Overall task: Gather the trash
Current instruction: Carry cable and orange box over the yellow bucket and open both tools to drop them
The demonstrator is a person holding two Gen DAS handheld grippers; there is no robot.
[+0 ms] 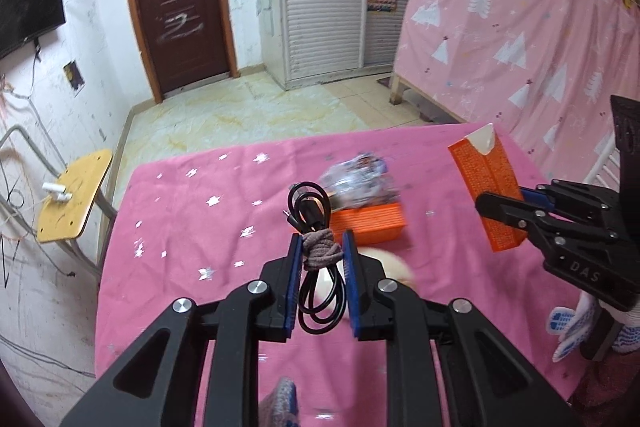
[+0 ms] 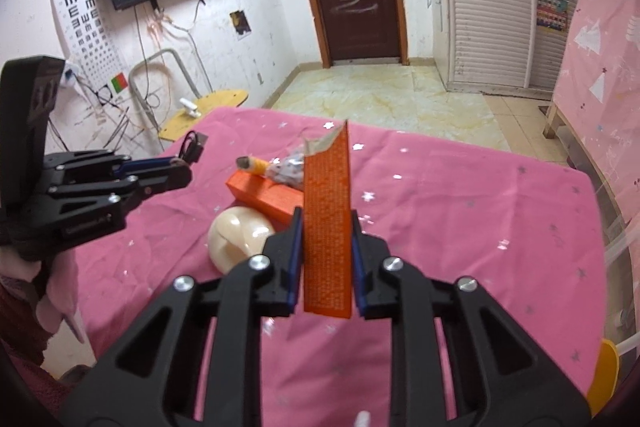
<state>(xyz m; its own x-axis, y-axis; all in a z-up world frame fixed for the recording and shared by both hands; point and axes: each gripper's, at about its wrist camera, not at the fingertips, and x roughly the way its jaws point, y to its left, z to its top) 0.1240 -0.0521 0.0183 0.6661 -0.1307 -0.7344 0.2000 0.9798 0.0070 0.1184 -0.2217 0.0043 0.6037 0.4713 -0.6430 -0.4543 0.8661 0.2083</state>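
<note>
My left gripper (image 1: 322, 253) points steeply down over the pink cloth (image 1: 180, 227), its blue pads clamped narrow on a coiled black cable (image 1: 316, 223) bound with a grey band (image 1: 320, 247); the coil's loops stick out ahead of the fingertips and hang back between the fingers. My right gripper (image 2: 325, 223) is tilted down too, jaws pinched on a flattened orange carton (image 2: 327, 227) that stands up past the fingertips, its torn end on top. Ahead and left of those fingers an orange box (image 2: 262, 195) lies on the cloth with a crumpled wrapper (image 2: 290, 167) just behind it. A cream round object (image 2: 240, 231) sits just left of the right fingers.
</note>
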